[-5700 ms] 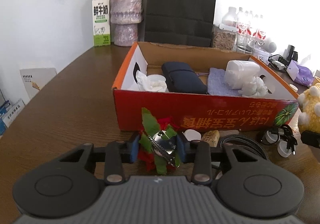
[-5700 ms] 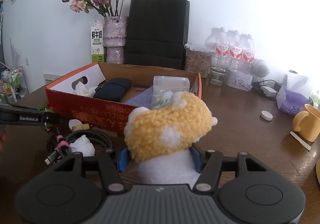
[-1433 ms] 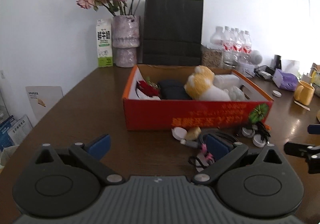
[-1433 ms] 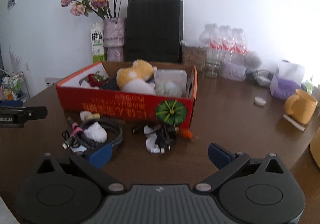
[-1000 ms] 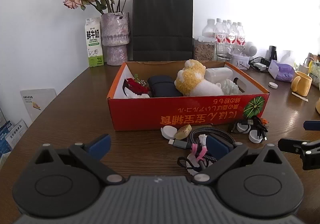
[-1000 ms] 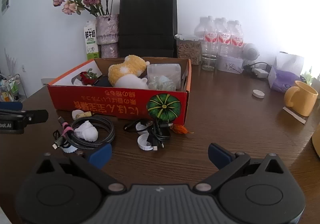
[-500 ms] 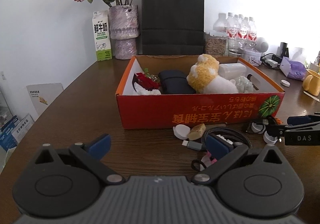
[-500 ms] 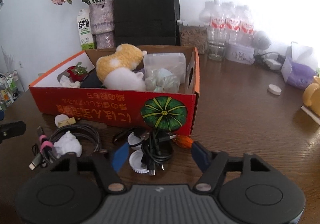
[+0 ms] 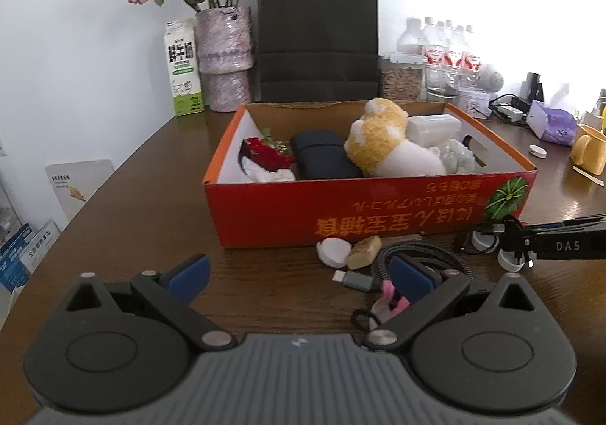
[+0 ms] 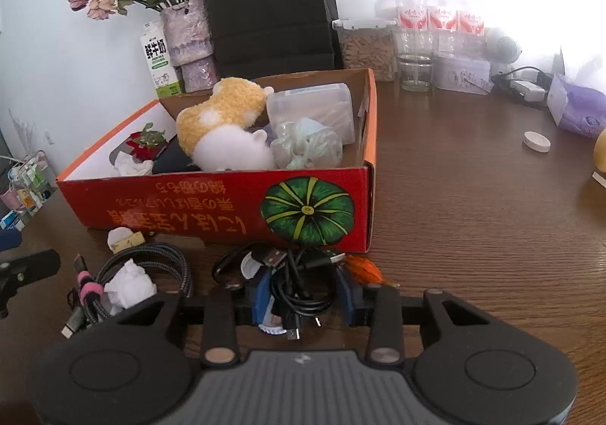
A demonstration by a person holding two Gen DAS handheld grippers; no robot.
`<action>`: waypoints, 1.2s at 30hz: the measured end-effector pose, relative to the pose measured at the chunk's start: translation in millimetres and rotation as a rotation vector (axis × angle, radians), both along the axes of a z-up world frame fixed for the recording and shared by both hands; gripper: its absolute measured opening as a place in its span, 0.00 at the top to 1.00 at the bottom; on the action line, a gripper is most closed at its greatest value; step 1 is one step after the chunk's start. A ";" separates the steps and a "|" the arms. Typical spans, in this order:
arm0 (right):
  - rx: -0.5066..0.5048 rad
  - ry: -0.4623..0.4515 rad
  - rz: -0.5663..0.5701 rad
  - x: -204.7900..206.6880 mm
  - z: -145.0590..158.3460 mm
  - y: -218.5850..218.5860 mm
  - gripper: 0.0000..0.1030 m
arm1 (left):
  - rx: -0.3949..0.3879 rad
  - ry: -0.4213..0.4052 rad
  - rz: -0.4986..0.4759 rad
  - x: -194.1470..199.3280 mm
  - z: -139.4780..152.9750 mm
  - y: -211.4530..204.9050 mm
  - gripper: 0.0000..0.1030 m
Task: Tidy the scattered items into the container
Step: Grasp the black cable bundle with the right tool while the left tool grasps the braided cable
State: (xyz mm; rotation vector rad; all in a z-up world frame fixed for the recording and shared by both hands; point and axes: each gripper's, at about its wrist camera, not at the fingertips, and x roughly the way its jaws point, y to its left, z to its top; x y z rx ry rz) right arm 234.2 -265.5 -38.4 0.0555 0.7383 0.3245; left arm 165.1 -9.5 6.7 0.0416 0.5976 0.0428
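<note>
One bundle of black cable (image 10: 303,288) lies on the wooden table (image 10: 473,235) just in front of the red cardboard box (image 10: 227,213), between the blue pads of the right gripper (image 10: 303,296), whose jaws are closing around it. Inside the box rest a yellow plush toy (image 10: 223,110) and a clear plastic case (image 10: 314,107). Nearby, the left gripper (image 9: 299,273) hovers spread wide and empty beside a braided cable coil (image 9: 420,258).
</note>
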 end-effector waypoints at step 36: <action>-0.020 -0.112 0.038 -17.8 13.5 -26.0 0.69 | 0.093 0.300 -0.132 71.2 -26.1 -93.6 0.00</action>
